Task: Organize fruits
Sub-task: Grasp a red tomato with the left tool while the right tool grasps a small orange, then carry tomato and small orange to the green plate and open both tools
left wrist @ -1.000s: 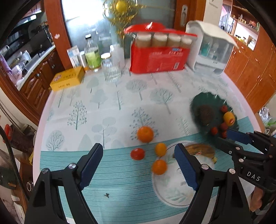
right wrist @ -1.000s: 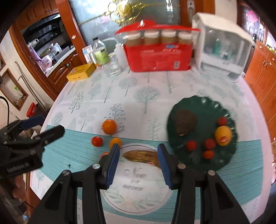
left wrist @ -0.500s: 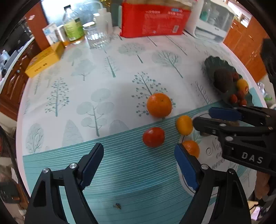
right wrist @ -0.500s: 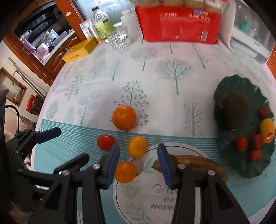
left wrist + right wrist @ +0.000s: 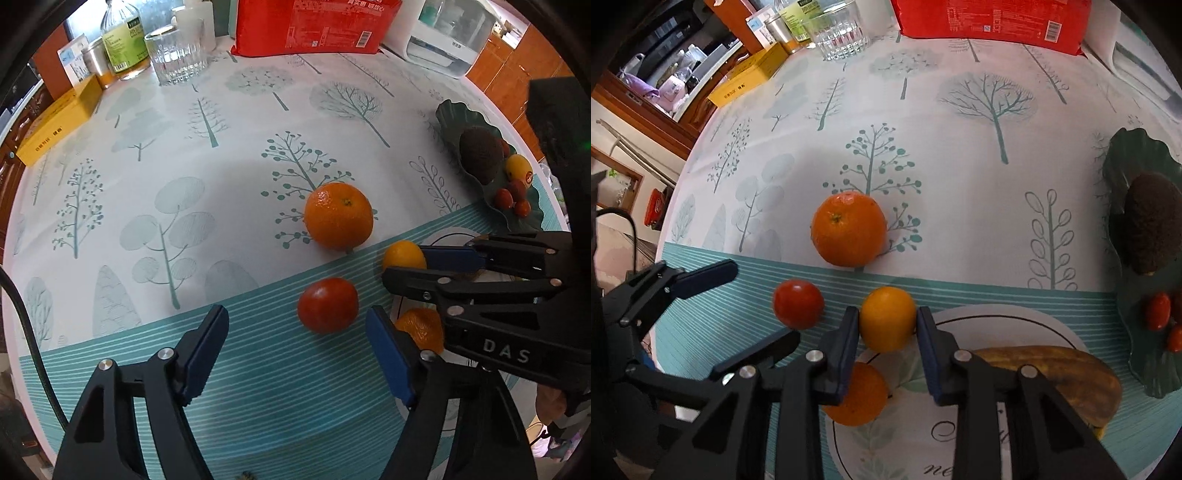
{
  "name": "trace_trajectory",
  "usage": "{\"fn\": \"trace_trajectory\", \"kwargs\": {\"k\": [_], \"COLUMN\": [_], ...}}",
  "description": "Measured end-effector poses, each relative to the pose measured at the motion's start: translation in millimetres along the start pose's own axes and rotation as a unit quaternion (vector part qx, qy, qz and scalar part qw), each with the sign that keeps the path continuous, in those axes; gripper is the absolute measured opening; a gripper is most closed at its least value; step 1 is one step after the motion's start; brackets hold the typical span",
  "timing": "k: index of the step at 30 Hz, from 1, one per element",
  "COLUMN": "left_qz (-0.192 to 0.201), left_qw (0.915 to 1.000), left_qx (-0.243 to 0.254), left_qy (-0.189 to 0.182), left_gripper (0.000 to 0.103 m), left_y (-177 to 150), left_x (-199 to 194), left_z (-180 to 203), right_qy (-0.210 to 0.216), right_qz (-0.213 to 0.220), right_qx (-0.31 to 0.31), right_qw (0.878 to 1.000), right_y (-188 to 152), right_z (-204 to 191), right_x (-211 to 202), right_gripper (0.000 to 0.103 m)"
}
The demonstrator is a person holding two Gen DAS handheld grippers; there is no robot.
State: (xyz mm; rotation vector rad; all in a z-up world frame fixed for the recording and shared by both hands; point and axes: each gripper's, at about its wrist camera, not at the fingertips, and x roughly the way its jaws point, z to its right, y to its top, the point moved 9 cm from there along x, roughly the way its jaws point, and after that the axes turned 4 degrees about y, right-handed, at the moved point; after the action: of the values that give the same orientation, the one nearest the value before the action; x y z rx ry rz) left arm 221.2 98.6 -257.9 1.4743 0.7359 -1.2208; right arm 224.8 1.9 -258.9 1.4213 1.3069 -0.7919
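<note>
The small yellow-orange citrus [image 5: 887,318] is bracketed and apparently touched by the right claw [image 5: 887,325]; the released left claw [image 5: 299,347] is aimed near the tomato [image 5: 327,305].

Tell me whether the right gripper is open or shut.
Shut on the small yellow-orange citrus: the right gripper jaws press both its sides.

Black plastic gripper [image 5: 297,354] frames, blue pads [image 5: 388,354], silver screws, white "DAS" lettering.
</note>
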Motion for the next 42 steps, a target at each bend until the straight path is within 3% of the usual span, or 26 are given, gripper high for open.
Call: {"fn": "trace_trajectory", "kwargs": {"k": [11, 14, 22, 30, 42], "left_qz": [-0.011, -0.01, -0.006, 0.019, 0.063], "left_qw": [0.9999, 0.9999, 1.0, 0.9997, 0.9978], "left_qx": [0.006, 0.006, 0.0, -0.006, 0.011], "left_qy": [-0.007, -0.006, 0.007, 0.015, 0.017], "left_gripper": [0.049, 0.036, 0.035, 0.035, 0.035], "left_y": [2, 2, 2, 5, 7], "left_x": [18, 18, 14, -20, -85], "left_z": [12, 12, 10, 12, 61], "right_qy": [-0.003, -0.003, 0.002, 0.003, 0.007], "right_qz": [0.019, 0.022, 0.033, 0.058, 0.098], "right_qx": [0.023, 0.019, 0.019, 0.013, 0.015], "right_qw": [1.0, 1.0, 0.999, 0.998, 0.995], "right_y": [1, 3, 0, -7, -39], "right_z": [17, 16, 14, 10, 20], "right_x": [-9, -10, -18, -46, -104], "right_gripper": [0.031, 0.031, 0.031, 0.031, 0.031]}}
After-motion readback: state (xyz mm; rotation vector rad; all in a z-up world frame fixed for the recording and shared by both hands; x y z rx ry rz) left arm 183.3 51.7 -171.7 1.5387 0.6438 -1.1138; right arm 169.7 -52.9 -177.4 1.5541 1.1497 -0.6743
